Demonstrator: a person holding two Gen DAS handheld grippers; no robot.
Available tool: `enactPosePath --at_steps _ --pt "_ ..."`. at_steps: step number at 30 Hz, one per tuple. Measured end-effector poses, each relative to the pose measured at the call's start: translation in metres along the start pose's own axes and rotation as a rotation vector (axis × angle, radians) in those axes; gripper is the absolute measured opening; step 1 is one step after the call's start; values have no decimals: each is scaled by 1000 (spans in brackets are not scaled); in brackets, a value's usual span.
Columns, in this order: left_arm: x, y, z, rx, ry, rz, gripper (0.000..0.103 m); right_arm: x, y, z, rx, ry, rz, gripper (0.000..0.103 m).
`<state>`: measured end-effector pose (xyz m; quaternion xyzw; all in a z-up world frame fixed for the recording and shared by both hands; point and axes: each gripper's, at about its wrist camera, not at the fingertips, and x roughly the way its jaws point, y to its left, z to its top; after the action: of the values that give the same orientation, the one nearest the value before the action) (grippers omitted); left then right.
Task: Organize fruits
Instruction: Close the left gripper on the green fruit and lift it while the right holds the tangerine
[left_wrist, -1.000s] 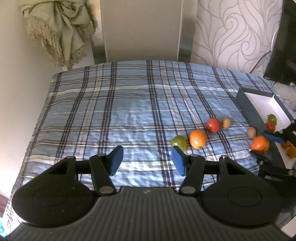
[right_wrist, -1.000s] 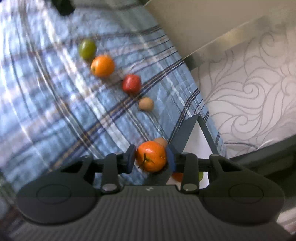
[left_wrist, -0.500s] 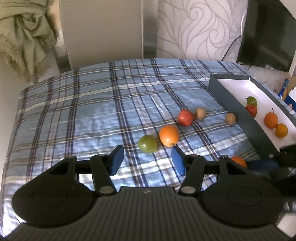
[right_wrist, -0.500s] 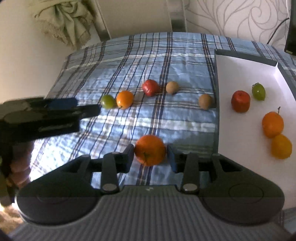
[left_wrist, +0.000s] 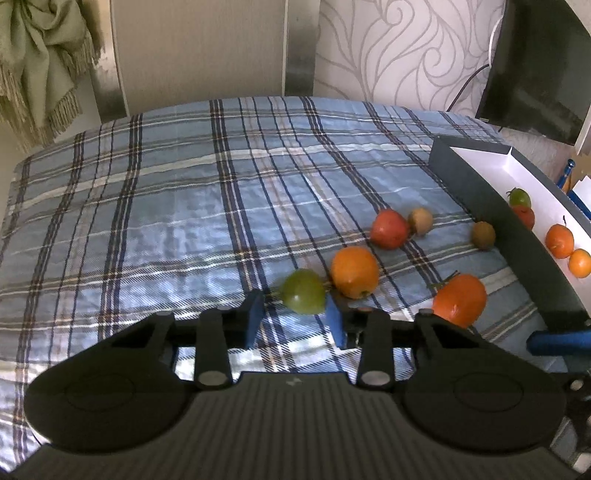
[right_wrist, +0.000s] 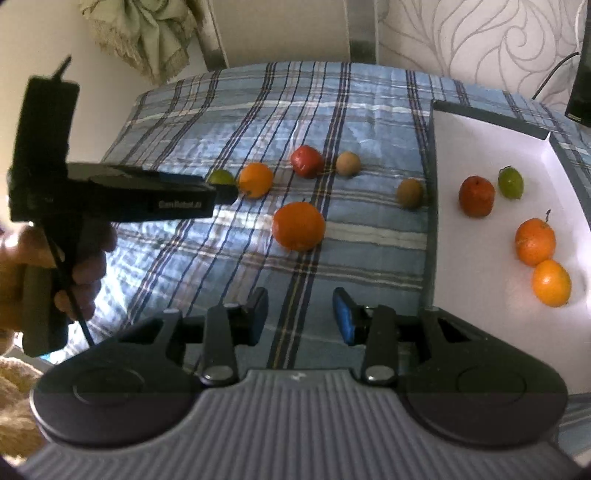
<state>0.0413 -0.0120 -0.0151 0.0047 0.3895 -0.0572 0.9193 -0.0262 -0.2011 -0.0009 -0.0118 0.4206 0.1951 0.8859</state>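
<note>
The left gripper (left_wrist: 294, 319) jaws have just been closing, standing apart around the smooth round green fruit (left_wrist: 303, 291) lying on the wrinkled checked cloth (left_wrist: 155, 221); the right gripper (right_wrist: 300, 315) is staying apart, empty

One line of pale lettering is printed on the dark side of the left hand-held gripper (right_wrist: 225, 192), as seen in the right wrist view, at the left of the scene; the print is blurred and small, and it appears to begin with "Gen" or "Gan" followed by "Robot", though the exact wording cannot be made out; a small pale mark is embossed at the middle of each gripper body's near edge, but it cannot be read as a letter; no other text, number or sign can be read.
</note>
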Motion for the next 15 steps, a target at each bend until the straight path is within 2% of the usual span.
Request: enactPosePath --at_steps 4,9,12,15 --pt "1 -1 1 8 -7 -14 33 0 -3 4 13 -10 -13 42" --pt "-3 -3 2 20 -2 -17 31 4 -2 12 22 -33 -3 42" --pt "-9 -1 -1 18 2 -16 31 7 1 20 28 -61 -3 57" --pt "-17 1 -4 15 5 -10 31 13 4 26 23 -72 -5 58"
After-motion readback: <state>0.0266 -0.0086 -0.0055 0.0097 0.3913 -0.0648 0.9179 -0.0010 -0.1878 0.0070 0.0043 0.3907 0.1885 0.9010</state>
